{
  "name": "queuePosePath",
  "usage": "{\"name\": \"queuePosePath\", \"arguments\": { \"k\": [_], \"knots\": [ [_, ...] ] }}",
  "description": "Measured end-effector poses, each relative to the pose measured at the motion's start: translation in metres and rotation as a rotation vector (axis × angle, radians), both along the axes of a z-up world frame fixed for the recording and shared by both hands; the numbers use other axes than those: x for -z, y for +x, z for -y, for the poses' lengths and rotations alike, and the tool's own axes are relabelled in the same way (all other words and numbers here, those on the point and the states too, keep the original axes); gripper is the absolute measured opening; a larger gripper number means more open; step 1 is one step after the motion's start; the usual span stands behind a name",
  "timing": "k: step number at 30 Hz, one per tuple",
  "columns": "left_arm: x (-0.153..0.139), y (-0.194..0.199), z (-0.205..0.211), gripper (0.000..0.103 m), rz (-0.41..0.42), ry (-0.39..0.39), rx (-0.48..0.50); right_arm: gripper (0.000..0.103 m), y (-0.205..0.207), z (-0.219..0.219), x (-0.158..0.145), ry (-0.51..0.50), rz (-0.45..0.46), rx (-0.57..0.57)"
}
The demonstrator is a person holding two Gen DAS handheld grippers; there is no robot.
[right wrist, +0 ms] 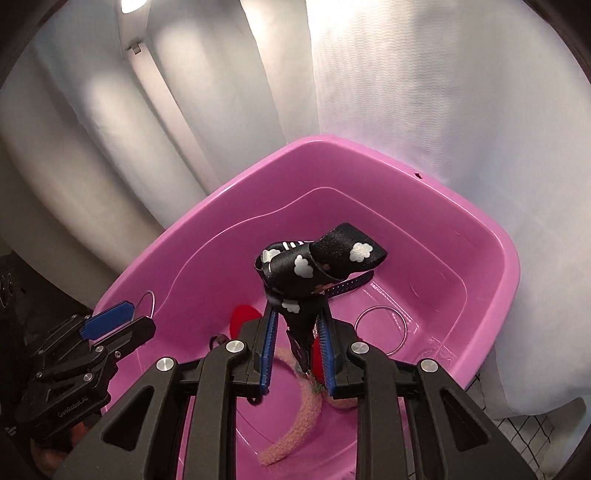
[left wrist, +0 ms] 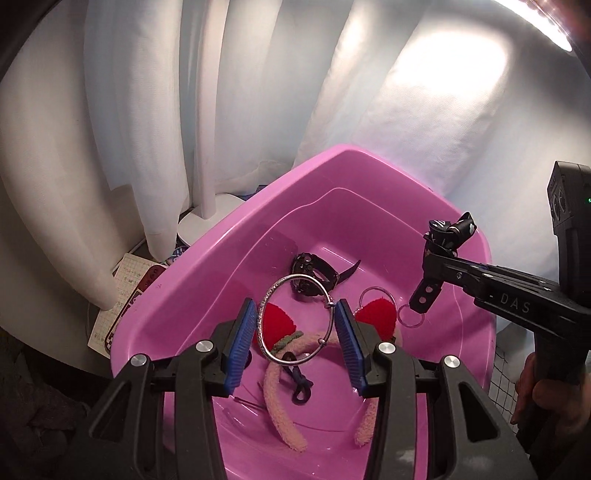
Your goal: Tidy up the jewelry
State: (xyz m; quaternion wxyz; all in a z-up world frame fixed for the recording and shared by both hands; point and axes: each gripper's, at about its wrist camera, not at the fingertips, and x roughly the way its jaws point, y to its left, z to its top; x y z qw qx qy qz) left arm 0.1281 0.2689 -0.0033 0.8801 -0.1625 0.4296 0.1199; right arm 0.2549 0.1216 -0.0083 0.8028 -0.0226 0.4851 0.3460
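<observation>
Pink plastic tub (left wrist: pixel 207 258) holds a watch (left wrist: pixel 314 275) and plush headband (left wrist: pixel 284 402); left gripper (left wrist: pixel 297 341) clamps a silver bangle (left wrist: pixel 295 321) above it; at three o'clock, right gripper (right wrist: pixel 297 350) pinches a cloud-print black ribbon (right wrist: pixel 317 266).

Both views bright overall, heavy fisheye bend w/ dark vignette at corners. Left wrist view: lamp (left wrist: pixel 554 22) at top right blows out to white, throws a hot patch on the curtain (left wrist: pixel 443 92). Right wrist view: a light (right wrist: pixel 135 5) glares at top left; curtain folds shade to grey toward the left. Tub (right wrist: pixel 509 266) shows soft sheen on its rim and floor. Near fingers (left wrist: pixel 347 347) sharp enough; left edge areas dim, slightly soft.
</observation>
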Motion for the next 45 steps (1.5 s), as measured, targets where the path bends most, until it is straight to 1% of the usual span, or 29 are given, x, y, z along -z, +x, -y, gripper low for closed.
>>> {"name": "queuePosePath", "arguments": {
  "k": [2,4,5,6,7,8,9,11,15,21,31,38,41,45],
  "knots": [
    [0.003,0.004,-0.003,0.045,-0.016,-0.013,0.001,0.021,0.005,-0.004,0.005,-0.018,-0.013,0.003],
    [0.004,0.007,-0.005,0.053,-0.027,-0.019,0.000,0.021,0.010,-0.008,0.009,-0.036,-0.021,0.006],
    [0.005,0.007,-0.006,0.062,-0.031,-0.020,-0.003,0.023,0.012,-0.009,0.010,-0.042,-0.025,0.009],
    [0.005,0.008,-0.006,0.070,-0.035,-0.023,-0.005,0.035,0.014,-0.010,0.010,-0.047,-0.026,0.014],
    [0.005,0.008,-0.007,0.073,-0.036,-0.028,-0.006,0.056,0.017,-0.013,0.010,-0.050,-0.028,0.020],
    [0.005,0.009,-0.008,0.079,-0.043,-0.032,-0.008,0.065,0.017,-0.011,0.009,-0.046,-0.027,0.028],
    [0.006,0.010,-0.009,0.085,-0.051,-0.036,-0.010,0.070,0.018,-0.010,0.008,-0.042,-0.026,0.036],
    [0.007,0.011,-0.011,0.089,-0.064,-0.045,-0.014,0.070,0.020,-0.008,0.007,-0.048,-0.019,0.056],
    [0.009,0.011,-0.015,0.090,-0.090,-0.046,-0.032,0.070,0.017,-0.002,0.007,-0.036,-0.018,0.076],
    [0.009,0.010,-0.015,0.090,-0.113,0.001,-0.052,0.070,0.003,0.004,0.005,-0.035,0.006,0.081],
    [0.006,0.008,-0.012,0.090,-0.115,0.017,-0.055,0.070,-0.010,0.008,0.003,-0.024,0.016,0.072],
    [0.005,0.007,-0.012,0.090,-0.112,0.014,-0.055,0.070,-0.016,0.009,0.003,-0.016,0.012,0.072],
    [0.005,0.007,-0.012,0.093,-0.113,0.016,-0.057,0.070,-0.018,0.008,0.003,-0.017,0.012,0.069],
    [0.005,0.006,-0.013,0.093,-0.113,0.013,-0.057,0.070,-0.018,0.008,0.003,-0.015,0.014,0.070]
  ]
}}
